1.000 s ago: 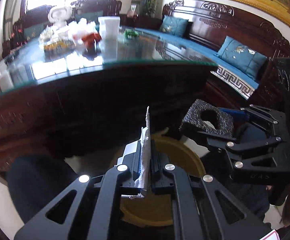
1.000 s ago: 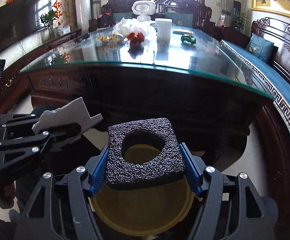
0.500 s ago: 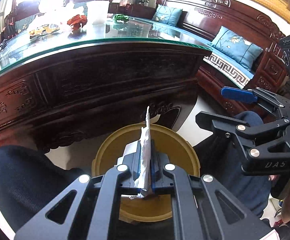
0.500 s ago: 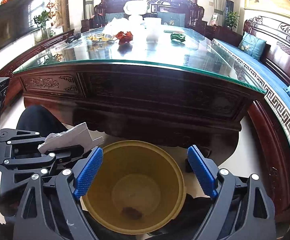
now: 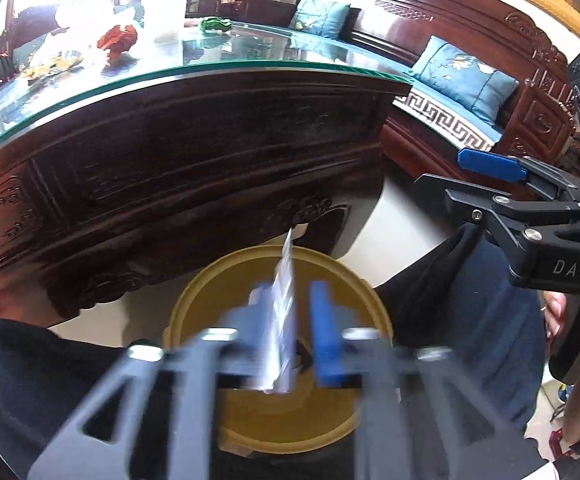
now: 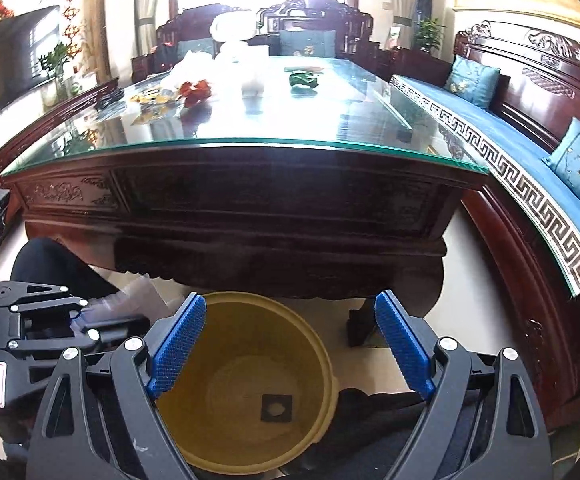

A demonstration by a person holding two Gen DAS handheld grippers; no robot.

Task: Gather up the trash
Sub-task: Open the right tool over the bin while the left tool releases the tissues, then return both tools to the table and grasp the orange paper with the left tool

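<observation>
Both grippers hang over the yellow bin (image 6: 246, 384) on the floor by the bench (image 6: 250, 128). The right gripper (image 6: 290, 344) has its jaws spread, empty; a black foam square (image 6: 276, 408) lies at the bin's bottom. The left gripper (image 5: 290, 316) is blurred, its jaws parted around a white paper scrap (image 5: 284, 308), seemingly mid-release. Next, I'd guess, more litter from the bench.

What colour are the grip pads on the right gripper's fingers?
Blue, with a fine ribbed texture, on the right gripper; clearest in the right wrist view.
</observation>
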